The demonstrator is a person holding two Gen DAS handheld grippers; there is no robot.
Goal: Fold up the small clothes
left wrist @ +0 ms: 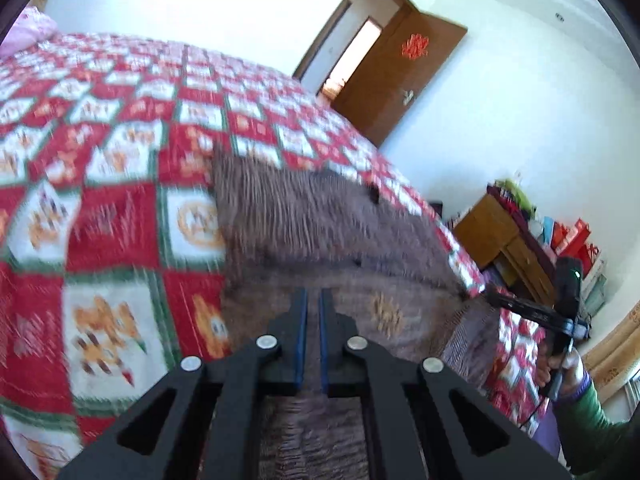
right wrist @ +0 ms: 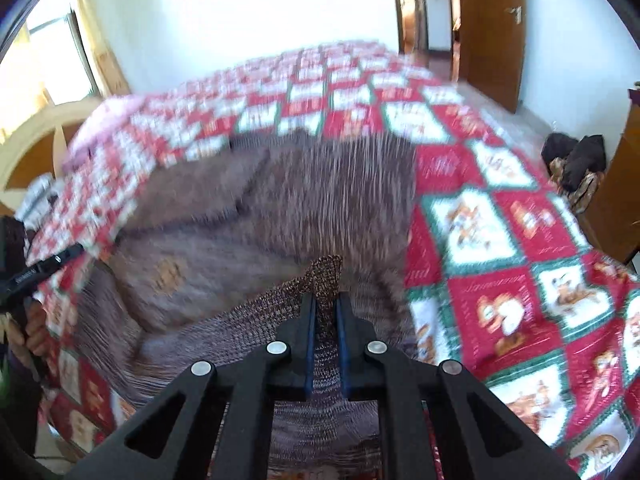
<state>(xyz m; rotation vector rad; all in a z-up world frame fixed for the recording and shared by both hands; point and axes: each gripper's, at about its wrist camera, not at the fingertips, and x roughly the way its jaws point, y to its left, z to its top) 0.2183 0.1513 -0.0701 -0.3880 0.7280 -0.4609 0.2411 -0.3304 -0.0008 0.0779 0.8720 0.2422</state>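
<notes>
While both the left gripper (left wrist: 313,300) and right gripper (right wrist: 326,304) have their jaws clamped on the brown knit garment (right wrist: 280,208), it lies unfolded near the bed's (right wrist: 500,240) front edge; folding looks barely begun.

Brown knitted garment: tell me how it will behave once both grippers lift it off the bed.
The brown knitted garment is probably floppy: it already folds and drapes over the quilt. The span between the right gripper and left gripper will likely sag. Its coarse knit should resist slipping from the fingers.
</notes>
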